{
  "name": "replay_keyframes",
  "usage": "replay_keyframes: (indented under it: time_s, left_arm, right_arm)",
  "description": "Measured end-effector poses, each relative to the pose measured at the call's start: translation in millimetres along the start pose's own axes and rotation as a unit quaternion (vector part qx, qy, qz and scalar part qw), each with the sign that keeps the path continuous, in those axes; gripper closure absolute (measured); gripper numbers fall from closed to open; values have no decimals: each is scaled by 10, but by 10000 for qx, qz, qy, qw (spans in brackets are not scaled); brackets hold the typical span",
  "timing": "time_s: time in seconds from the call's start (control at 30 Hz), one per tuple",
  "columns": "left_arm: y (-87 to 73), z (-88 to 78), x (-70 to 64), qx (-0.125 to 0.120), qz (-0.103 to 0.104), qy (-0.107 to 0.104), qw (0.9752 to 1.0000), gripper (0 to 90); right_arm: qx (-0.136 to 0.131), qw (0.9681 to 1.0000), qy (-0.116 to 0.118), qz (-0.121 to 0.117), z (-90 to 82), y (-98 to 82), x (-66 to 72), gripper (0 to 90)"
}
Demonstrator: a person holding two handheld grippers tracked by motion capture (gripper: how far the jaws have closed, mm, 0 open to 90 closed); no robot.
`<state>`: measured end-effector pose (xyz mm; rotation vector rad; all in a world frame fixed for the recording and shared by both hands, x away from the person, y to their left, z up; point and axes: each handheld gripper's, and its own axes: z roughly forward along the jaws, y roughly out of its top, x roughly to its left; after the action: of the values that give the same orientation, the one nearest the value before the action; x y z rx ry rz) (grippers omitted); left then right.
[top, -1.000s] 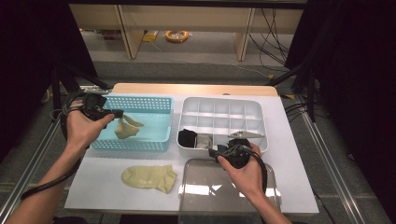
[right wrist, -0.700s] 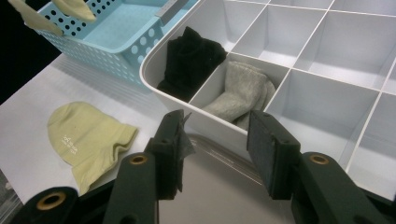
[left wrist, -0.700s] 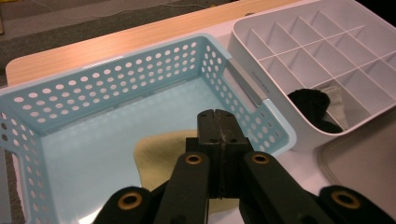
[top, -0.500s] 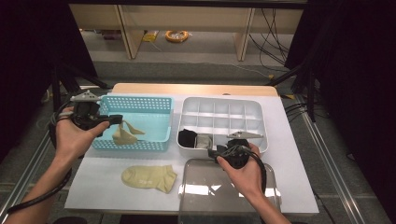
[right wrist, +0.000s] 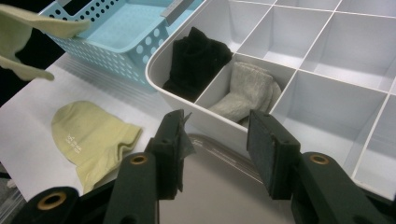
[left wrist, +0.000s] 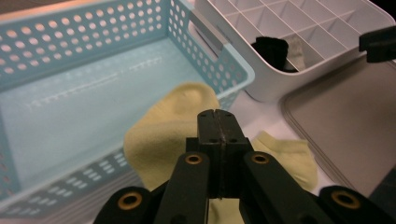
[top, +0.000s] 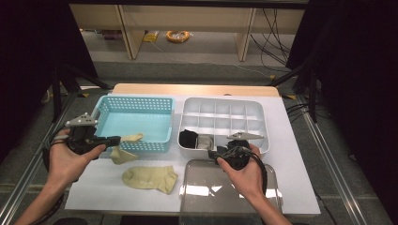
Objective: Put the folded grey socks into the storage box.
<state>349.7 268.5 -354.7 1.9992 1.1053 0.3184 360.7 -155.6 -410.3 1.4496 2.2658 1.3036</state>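
Two yellow socks make a pair. One sock (top: 123, 151) hangs pinched in the left gripper (top: 114, 139), over the front wall of the blue basket (top: 136, 105), so it can join the flat sock (top: 150, 178) below. Right of that, the right gripper (top: 213, 153) waits with wide jaws over a clear lid (top: 206, 187), near the white tray (top: 263, 133) with rolled socks.

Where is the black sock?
In the high view the black sock sits in the front-left compartment of the white divided box, beside the grey sock and near the blue basket.

Left gripper (top: 114, 139) holds a yellow sock (top: 123, 151) over the basket's (top: 136, 104) front rim.
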Motion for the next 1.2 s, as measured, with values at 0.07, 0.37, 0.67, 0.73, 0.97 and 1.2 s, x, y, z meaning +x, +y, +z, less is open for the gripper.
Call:
replay_keyframes:
  time_s: [0.07, 0.37, 0.67, 0.73, 0.97, 1.2]
  left_arm:
    - [-79, 25, -39, 120, 60, 8, 9999, 900]
    - [-434, 460, -78, 909, -77, -207, 9956, 900]
    - [-525, 673, -144, 1090, 10, -312, 9935, 900]
    - [-509, 691, -167, 1090, 68, -307, 9935, 900]
    - [-532, 681, -218, 1205, 129, -408, 9918, 893]
    - [-479, 488, -109, 697, -245, -397, 9965, 684]
  right_arm:
    - [-12, 9999, 23, -102, 9, 2, -5, 576]
    - [9, 9998, -46, -168, 9, -4, 12, 576]
    - [9, 9999, -22, -135, 36, -9, 7, 576]
    - [30, 9998, -98, -153, 28, -8, 9, 576]
    - [16, 10000, 25, -51, 24, -16, 14, 574]
    - [49, 10000, -9, -57, 36, -14, 14, 572]
